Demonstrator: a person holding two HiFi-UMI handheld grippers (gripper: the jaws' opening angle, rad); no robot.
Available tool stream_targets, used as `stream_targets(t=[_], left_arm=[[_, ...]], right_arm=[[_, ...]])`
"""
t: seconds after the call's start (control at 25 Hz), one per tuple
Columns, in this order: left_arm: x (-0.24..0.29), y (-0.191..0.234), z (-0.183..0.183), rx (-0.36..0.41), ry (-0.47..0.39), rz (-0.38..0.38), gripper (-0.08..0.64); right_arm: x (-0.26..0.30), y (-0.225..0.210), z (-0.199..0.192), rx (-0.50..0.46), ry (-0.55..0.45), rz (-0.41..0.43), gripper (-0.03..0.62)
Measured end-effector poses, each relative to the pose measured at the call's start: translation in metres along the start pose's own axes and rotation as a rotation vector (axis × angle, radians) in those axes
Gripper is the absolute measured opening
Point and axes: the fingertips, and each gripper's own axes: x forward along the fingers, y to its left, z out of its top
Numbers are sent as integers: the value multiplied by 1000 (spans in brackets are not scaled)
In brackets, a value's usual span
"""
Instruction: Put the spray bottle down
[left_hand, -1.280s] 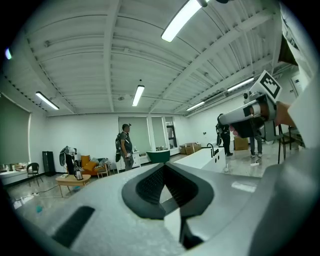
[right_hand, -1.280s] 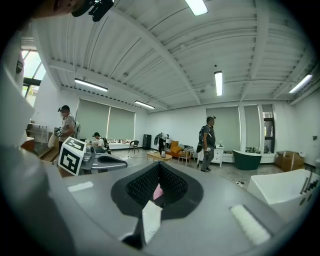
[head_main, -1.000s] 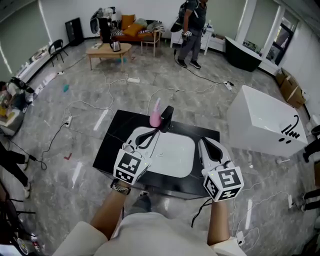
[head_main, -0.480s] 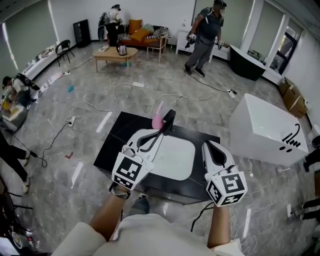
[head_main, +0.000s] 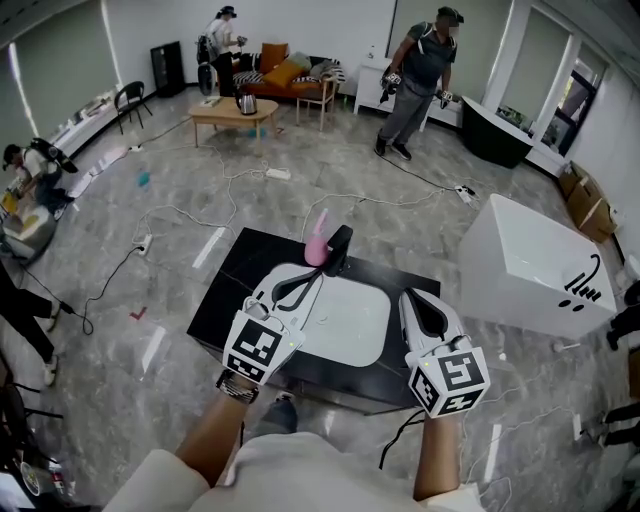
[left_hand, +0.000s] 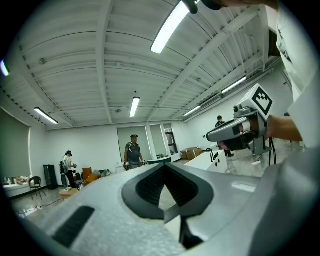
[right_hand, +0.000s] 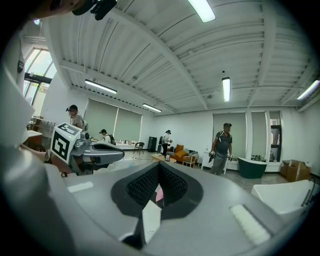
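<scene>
Left hand-held gripper (head_main: 320, 270) and right hand-held gripper (head_main: 410, 296) closed, empty; left tip near upright spray bottle (head_main: 317, 243); a nudge could topple it.

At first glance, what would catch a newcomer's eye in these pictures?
The pink spray bottle stands behind the white basin, beside the black faucet. The left gripper and right gripper, both shut and empty, hover at the basin's left and right sides.
</scene>
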Motion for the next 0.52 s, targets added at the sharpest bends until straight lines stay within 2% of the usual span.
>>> stream_targets(t=[0.52], left_arm=[[3, -3, -14, -7, 33, -3, 6]], right_arm=[[1, -2, -11, 8, 17, 5, 5]])
